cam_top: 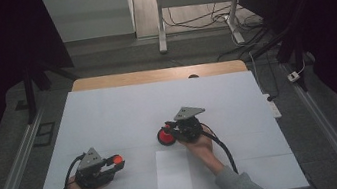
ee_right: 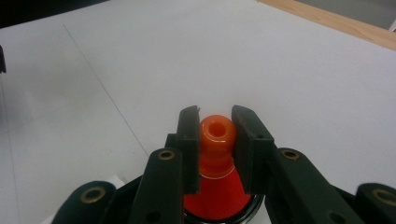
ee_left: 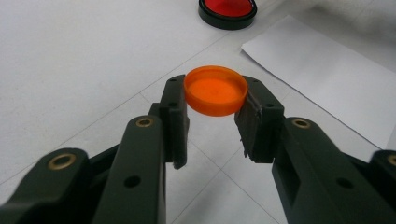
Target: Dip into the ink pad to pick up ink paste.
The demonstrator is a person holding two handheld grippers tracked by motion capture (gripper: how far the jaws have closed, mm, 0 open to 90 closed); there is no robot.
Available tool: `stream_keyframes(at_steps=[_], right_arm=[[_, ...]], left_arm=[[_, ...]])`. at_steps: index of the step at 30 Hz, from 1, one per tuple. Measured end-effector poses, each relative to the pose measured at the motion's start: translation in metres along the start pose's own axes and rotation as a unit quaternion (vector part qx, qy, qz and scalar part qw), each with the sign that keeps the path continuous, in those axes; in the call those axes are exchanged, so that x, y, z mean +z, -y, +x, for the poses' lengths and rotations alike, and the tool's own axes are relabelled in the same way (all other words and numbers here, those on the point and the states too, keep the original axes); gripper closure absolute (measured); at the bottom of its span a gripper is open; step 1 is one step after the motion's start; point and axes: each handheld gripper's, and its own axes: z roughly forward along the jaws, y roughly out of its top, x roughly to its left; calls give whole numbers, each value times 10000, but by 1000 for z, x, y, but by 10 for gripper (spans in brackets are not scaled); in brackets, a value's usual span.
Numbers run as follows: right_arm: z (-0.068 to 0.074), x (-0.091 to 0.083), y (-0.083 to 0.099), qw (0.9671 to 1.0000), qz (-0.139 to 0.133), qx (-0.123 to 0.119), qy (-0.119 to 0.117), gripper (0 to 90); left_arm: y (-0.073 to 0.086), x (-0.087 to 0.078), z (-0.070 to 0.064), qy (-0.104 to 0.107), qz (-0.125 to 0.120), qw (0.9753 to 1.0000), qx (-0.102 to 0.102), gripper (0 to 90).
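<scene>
A small orange cap (ee_left: pixel 215 90) is pinched between the jaws of my left gripper (ee_left: pixel 216 95), just above the white table. In the high view that cap (cam_top: pixel 116 159) is at the front left, at the tip of the left gripper (cam_top: pixel 115 163). A red cone-shaped container (ee_right: pixel 215 186) with a black-rimmed round base stands near the table's middle (cam_top: pixel 165 138). Its orange open neck (ee_right: pixel 216 132) is clamped between the jaws of my right gripper (ee_right: pixel 216 122). The right gripper (cam_top: pixel 168 130) reaches it from the right side. The container (ee_left: pixel 228 9) also lies ahead of the cap.
A white paper sheet (cam_top: pixel 173 173) lies on the white tabletop (cam_top: pixel 123 111) at the front, between the two hands. A wooden edge (cam_top: pixel 153 75) runs along the table's far side. Beyond it are desk legs and cables on the floor.
</scene>
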Motion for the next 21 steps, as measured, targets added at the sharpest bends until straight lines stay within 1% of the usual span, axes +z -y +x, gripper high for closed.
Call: stream_keyframes(at_steps=[7, 13, 19, 21], right_arm=[[2, 3, 1, 10000, 24, -40, 23, 723], [0, 5, 4, 9999, 110, -43, 44, 723], [2, 8, 5, 9997, 203, -125, 46, 723], [2, 11, 7, 9995, 282, -140, 38, 723]], left_arm=[[0, 0, 0, 1, 4, 10000, -3, 647], [0, 0, 0, -5, -4, 10000, -17, 647], [0, 0, 0, 5, 3, 10000, -20, 647], [1, 0, 1, 4, 3, 10000, -21, 647]])
